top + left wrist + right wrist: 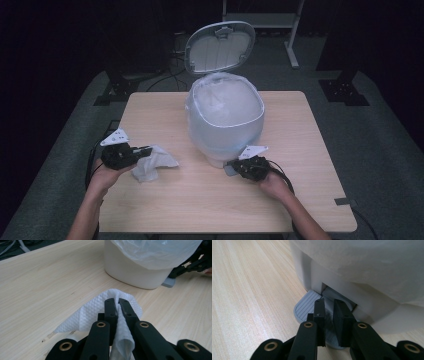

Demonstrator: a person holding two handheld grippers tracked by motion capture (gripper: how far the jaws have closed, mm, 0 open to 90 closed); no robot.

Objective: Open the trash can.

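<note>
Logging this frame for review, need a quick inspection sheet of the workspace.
Surface: light wooden table, dry, faint specks near the tissue.
Job's things: white pedal bin lined with a clear plastic bag, lid up; crumpled white paper tissue lying on the table; grey ribbed foot pedal.
Clutter: nothing seen.
Grippers: left hand-held gripper shut on the tissue; right hand-held gripper shut, its jaws resting on the pedal.
Cables: black cable trailing from the right hand-held gripper.
Surroundings: grey floor, dark background, black stand feet.
</note>
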